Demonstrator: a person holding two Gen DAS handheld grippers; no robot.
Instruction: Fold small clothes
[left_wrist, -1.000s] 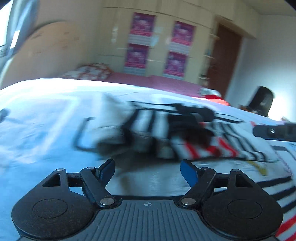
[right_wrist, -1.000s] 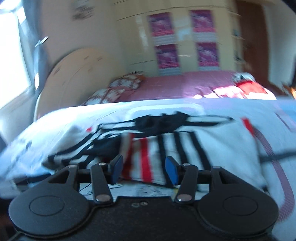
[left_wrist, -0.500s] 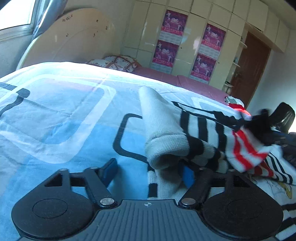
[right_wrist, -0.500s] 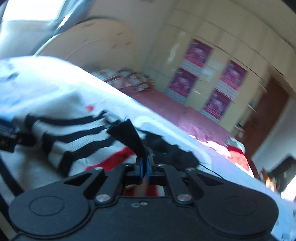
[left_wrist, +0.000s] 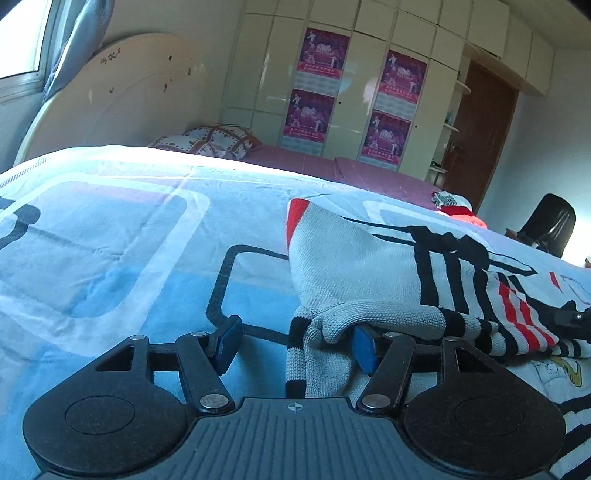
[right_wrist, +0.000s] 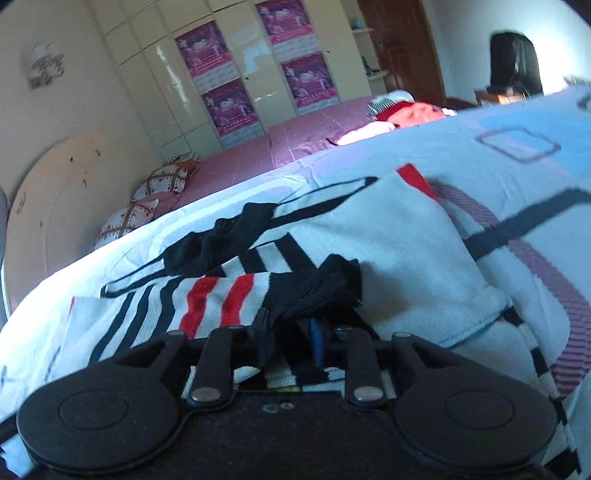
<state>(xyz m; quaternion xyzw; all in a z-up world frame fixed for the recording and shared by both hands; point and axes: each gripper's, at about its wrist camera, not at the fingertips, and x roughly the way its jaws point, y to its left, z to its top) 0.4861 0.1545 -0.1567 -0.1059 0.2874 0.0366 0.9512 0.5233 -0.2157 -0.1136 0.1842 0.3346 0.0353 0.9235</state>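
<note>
A white knit sweater with black and red stripes lies partly folded on the blue-and-white bed cover. My left gripper stands open low over the cover. The sweater's rolled near edge rests against its right finger, while the left finger is clear of cloth. In the right wrist view the sweater has a striped sleeve laid across it. The sleeve's black cuff sits between the jaws of my right gripper, which are opening, with the pads apart from the cloth. The black collar lies farther back.
Beyond the cover lies a pink bedspread with patterned pillows and a cream headboard. A red and white garment sits at the far side. A wardrobe with posters, a brown door and a black chair stand behind.
My left gripper moved in to the sweater's rolled edge and narrowed slightly. My right gripper shut on the black cuff, carried the sleeve across the sweater while rolling, and its jaws have now parted.
</note>
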